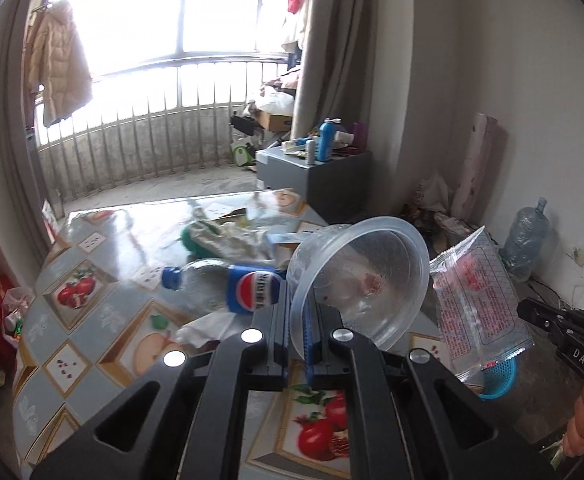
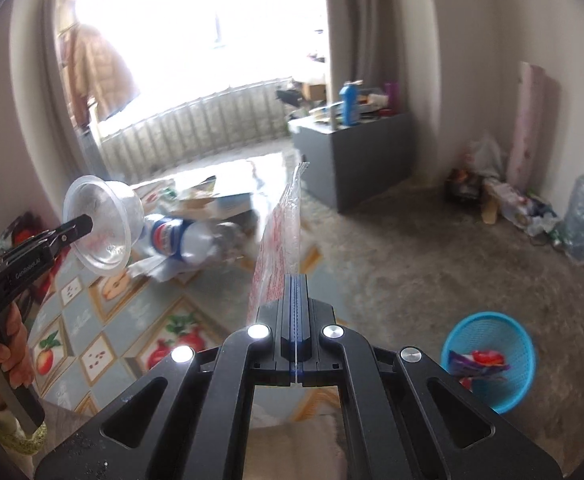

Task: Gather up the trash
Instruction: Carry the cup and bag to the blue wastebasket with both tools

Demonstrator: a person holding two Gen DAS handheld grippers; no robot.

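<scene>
Right claw (image 2: pixel 295 308), clamped on a clear printed plastic wrapper (image 2: pixel 282 236), has the blue mesh bin (image 2: pixel 491 360) low to its right; left claw (image 1: pixel 297 320) pinches a clear plastic cup (image 1: pixel 355 276), farther off.
</scene>
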